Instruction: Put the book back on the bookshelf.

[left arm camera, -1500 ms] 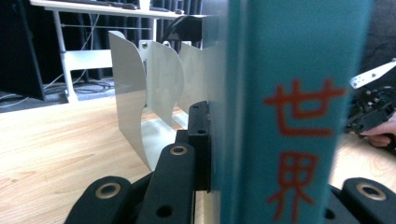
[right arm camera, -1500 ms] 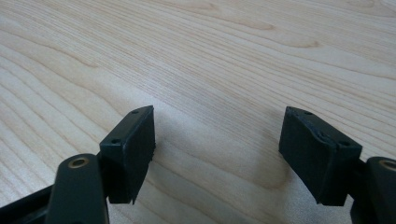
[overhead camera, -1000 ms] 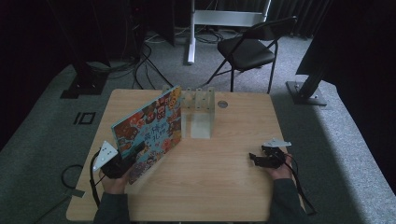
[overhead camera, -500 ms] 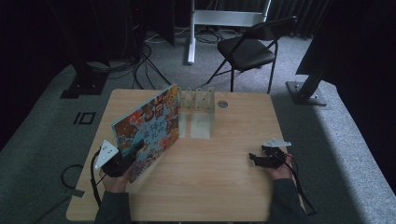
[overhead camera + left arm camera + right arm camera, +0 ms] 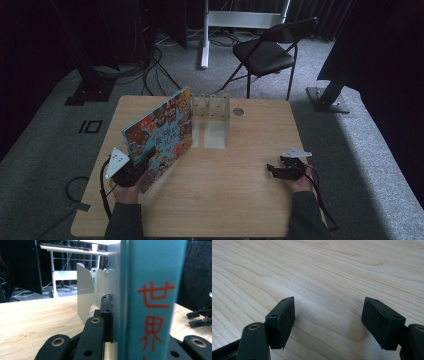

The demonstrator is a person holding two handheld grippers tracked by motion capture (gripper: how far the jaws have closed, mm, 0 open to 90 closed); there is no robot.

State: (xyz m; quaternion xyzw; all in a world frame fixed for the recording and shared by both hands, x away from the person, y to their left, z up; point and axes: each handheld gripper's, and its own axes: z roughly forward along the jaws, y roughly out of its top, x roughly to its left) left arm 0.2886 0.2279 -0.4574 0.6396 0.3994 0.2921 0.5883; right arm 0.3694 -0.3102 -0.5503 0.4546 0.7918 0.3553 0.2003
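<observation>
A large picture book (image 5: 160, 132) with a colourful cover stands on its edge on the wooden table (image 5: 225, 200), leaning towards the far left. My left gripper (image 5: 145, 159) is shut on the book's near lower corner. In the left gripper view the turquoise spine (image 5: 150, 302) with red characters rises between the jaws, with one black finger (image 5: 107, 315) pressed against its side. My right gripper (image 5: 272, 170) rests low at the table's right side, open, its jaws (image 5: 329, 322) wide apart over bare wood with nothing between them.
A clear plastic divider rack (image 5: 212, 107) stands at the table's far middle, just right of the book, also seen as the rack (image 5: 86, 297) behind the spine. A small round disc (image 5: 238, 111) lies beside it. A folding chair (image 5: 265, 50) stands beyond the table.
</observation>
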